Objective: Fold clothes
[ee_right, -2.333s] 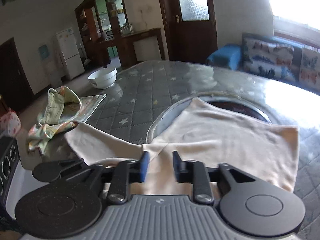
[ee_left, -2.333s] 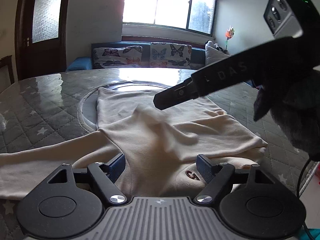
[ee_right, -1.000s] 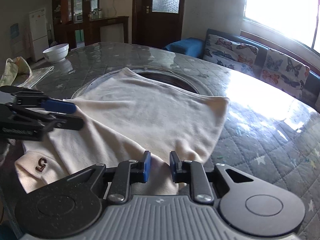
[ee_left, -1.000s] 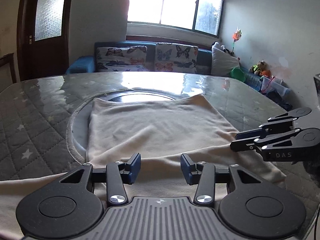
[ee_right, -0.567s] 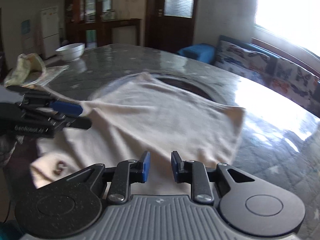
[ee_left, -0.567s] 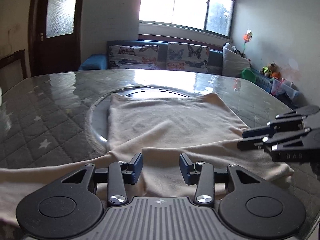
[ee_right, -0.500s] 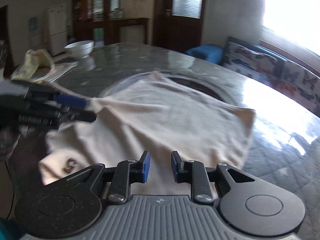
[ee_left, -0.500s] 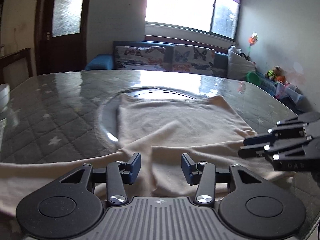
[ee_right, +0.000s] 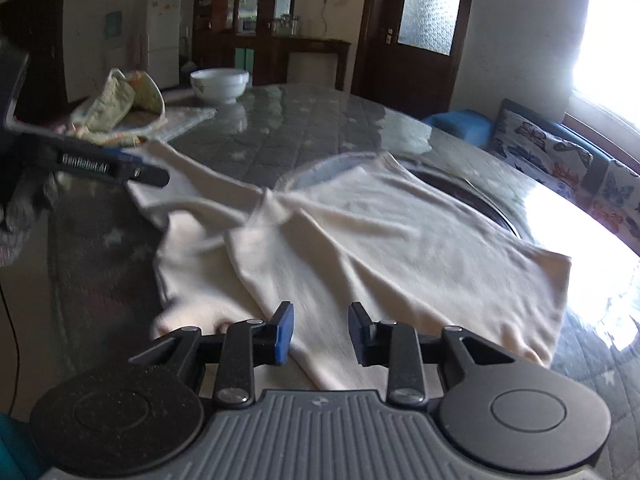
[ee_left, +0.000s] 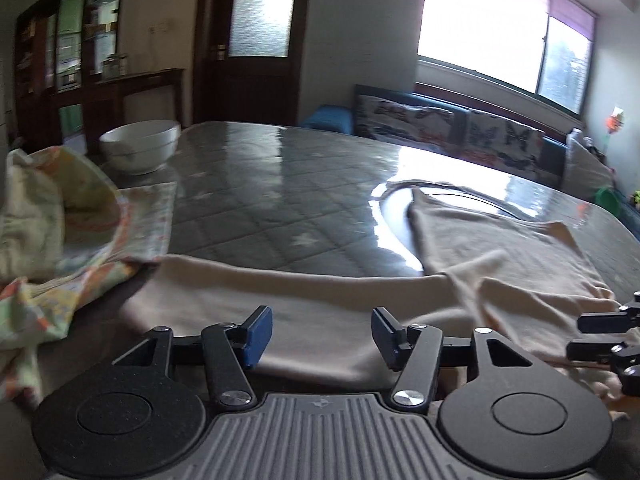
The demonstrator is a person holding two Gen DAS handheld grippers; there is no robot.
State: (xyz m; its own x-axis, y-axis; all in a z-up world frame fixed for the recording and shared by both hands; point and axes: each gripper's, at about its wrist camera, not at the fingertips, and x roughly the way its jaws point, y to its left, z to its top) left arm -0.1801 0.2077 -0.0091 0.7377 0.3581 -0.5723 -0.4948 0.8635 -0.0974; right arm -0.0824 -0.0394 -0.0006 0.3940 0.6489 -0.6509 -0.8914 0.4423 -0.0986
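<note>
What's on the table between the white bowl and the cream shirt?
In the right wrist view, the crumpled patterned cloth lies to one side; otherwise only bare quilted table separates the white bowl from the cream shirt.

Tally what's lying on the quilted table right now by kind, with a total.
Cream long-sleeved knit top: 1
Pastel floral-print cloth, crumpled: 1
White ceramic bowl: 1
Total: 3

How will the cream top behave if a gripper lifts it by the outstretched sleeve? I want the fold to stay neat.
The cream top will probably droop: it lies wrinkled and limp. The sleeve may drag the body along, since the glossy table looks slippery. It seems light, so the folded layer could shift.
</note>
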